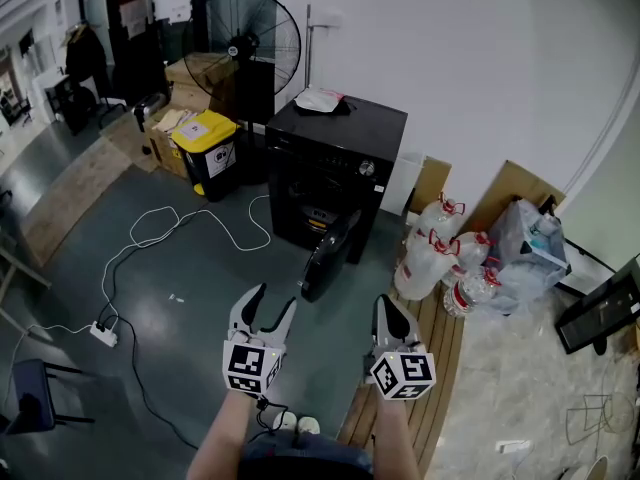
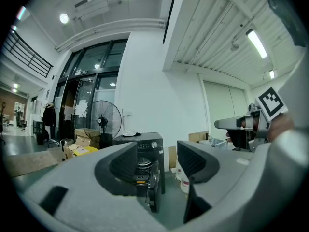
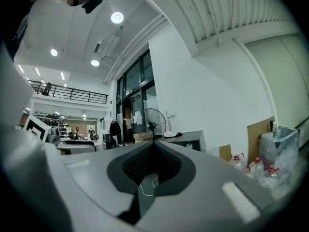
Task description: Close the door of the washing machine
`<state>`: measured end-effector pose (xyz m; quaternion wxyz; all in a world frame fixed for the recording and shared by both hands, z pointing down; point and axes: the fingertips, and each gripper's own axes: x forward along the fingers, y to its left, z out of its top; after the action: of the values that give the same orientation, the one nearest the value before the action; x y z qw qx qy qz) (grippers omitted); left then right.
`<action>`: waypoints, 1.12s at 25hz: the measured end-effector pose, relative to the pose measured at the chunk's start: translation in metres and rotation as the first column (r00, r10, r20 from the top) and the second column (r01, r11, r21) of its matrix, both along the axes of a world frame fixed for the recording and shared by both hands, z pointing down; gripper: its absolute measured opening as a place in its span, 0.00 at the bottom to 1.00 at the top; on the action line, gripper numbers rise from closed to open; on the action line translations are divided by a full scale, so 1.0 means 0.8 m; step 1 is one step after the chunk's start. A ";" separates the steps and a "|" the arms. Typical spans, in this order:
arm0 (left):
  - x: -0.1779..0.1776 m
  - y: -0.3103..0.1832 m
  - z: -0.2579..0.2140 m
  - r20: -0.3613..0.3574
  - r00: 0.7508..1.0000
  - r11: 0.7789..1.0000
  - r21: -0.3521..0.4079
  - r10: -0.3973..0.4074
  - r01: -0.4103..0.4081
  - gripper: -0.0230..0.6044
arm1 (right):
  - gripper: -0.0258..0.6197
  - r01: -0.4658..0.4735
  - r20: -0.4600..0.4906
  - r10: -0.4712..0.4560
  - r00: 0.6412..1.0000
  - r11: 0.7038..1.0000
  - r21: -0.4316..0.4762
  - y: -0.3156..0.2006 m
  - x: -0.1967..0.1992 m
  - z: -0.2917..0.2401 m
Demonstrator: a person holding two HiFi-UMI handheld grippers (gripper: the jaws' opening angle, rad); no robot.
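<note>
We hold the left tool [image 1: 274,303] wide and empty and the right tool [image 1: 392,310] pinched together, with the washing machine [image 1: 335,158] at twelve o'clock, its door [image 1: 328,256] hanging open.

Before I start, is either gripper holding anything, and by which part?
Nothing is held: the left gripper is open, the right gripper shut empty, both short of the open door.
</note>
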<state>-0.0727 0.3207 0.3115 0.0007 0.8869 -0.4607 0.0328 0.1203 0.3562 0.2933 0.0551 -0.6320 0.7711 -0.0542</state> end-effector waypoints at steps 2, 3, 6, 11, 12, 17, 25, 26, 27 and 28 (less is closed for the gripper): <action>0.001 -0.003 0.002 0.002 1.000 1.000 -0.003 0.007 -0.007 0.49 | 0.06 -0.001 0.001 0.001 1.000 1.000 -0.004 -0.004 -0.001 0.001; 0.001 -0.004 0.003 0.002 1.000 1.000 -0.005 0.011 -0.011 0.52 | 0.06 -0.001 0.000 0.001 1.000 1.000 -0.006 -0.006 -0.002 0.002; 0.004 -0.008 0.007 0.000 1.000 1.000 -0.013 0.024 -0.024 0.57 | 0.06 -0.003 0.001 0.003 1.000 1.000 -0.011 -0.011 -0.004 0.004; 0.007 -0.018 0.019 0.002 0.999 0.998 -0.034 0.054 -0.054 0.59 | 0.06 -0.010 0.001 0.010 1.000 1.000 -0.025 -0.024 -0.007 0.011; 0.007 -0.021 0.021 0.002 0.998 0.998 -0.037 0.059 -0.059 0.59 | 0.06 -0.013 0.001 0.013 1.000 0.999 -0.029 -0.027 -0.009 0.013; 0.005 -0.034 0.031 -0.002 0.997 0.995 -0.048 0.083 -0.083 0.59 | 0.06 -0.030 -0.005 0.030 1.000 0.999 -0.045 -0.039 -0.015 0.022; 0.011 -0.056 0.050 0.009 0.995 0.993 -0.069 0.101 -0.100 0.59 | 0.06 -0.062 0.005 0.063 0.998 0.996 -0.068 -0.045 -0.006 0.043; 0.012 -0.060 0.053 0.008 0.995 0.992 -0.074 0.101 -0.100 0.59 | 0.06 -0.065 0.009 0.066 0.998 0.995 -0.073 -0.049 -0.003 0.047; 0.014 -0.065 0.056 0.008 0.995 0.992 -0.079 0.101 -0.100 0.59 | 0.06 -0.068 0.012 0.069 0.998 0.995 -0.077 -0.053 0.001 0.050; 0.016 -0.072 0.059 0.008 0.995 0.992 -0.085 0.099 -0.098 0.59 | 0.06 -0.068 0.014 0.070 0.997 0.994 -0.081 -0.060 0.004 0.054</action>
<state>-0.0598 0.2628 0.3590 0.0335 0.9076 -0.4144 0.0576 0.1235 0.3081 0.3363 0.0381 -0.6594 0.7455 -0.0887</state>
